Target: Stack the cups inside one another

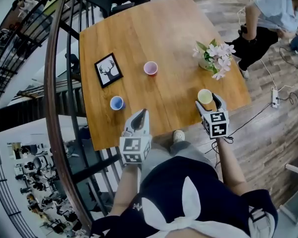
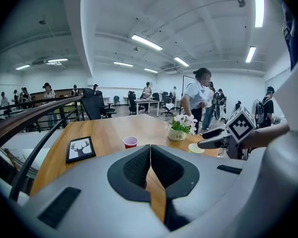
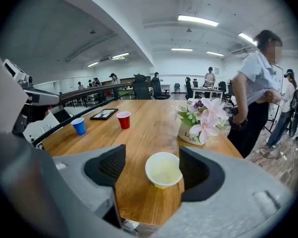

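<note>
Three cups stand apart and upright on the wooden surface (image 1: 154, 24), none nested yet, so the stacking looks barely begun. The yellow cup (image 3: 164, 169) sits near the surface's lower right edge in the head view, just below the flower pot (image 1: 212, 58). The red cup (image 1: 150, 68) is at centre. The blue cup (image 1: 116, 102) is at lower left, near the framed deer picture (image 1: 108, 69). The right tool (image 1: 209, 104) is released, its jaws spread wide to either side of the yellow cup. In the right gripper view the cup stands nearer the right-hand pad, perhaps brushing it, while the left-hand pad is clearly apart from it, so nothing is gripped. Judged purpose: the wide spread lets the jaws straddle the rim before closing on the cup wall. The off-centre cup may get nudged or tipped if the tool closes without being centred first. The left tool (image 1: 140, 115) is clenched with nothing between its jaws and hangs over the near edge, just beside the blue cup and short of it. It seems to wait there, likely to steady or take that cup.
</note>
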### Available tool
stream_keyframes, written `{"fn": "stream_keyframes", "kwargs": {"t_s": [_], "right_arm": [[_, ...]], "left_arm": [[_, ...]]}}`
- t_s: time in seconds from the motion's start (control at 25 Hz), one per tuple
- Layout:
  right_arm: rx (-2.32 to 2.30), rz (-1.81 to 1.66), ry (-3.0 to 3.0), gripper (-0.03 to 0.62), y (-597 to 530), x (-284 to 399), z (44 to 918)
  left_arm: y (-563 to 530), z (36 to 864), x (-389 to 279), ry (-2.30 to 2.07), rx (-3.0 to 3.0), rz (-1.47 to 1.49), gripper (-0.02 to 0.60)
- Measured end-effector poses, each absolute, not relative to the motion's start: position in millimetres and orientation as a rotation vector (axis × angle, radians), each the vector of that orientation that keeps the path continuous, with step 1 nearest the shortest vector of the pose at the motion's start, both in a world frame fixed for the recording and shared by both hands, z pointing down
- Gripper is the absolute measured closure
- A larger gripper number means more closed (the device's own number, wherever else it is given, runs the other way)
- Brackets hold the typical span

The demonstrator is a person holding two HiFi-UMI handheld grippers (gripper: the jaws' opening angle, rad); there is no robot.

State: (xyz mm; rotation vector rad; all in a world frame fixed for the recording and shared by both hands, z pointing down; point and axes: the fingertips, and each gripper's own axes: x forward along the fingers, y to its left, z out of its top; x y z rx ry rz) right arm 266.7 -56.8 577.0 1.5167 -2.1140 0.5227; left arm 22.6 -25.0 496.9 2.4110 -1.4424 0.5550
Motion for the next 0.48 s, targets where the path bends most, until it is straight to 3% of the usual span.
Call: {"fn": "stream_keyframes", "kwargs": {"t_s": [0.48], "right_arm": [[1.491, 0.644, -1.979, 0.23, -64, 285, 626]], "left_arm": [[-38, 512, 19, -1.404, 2.382, 0.592, 0.561]]}}
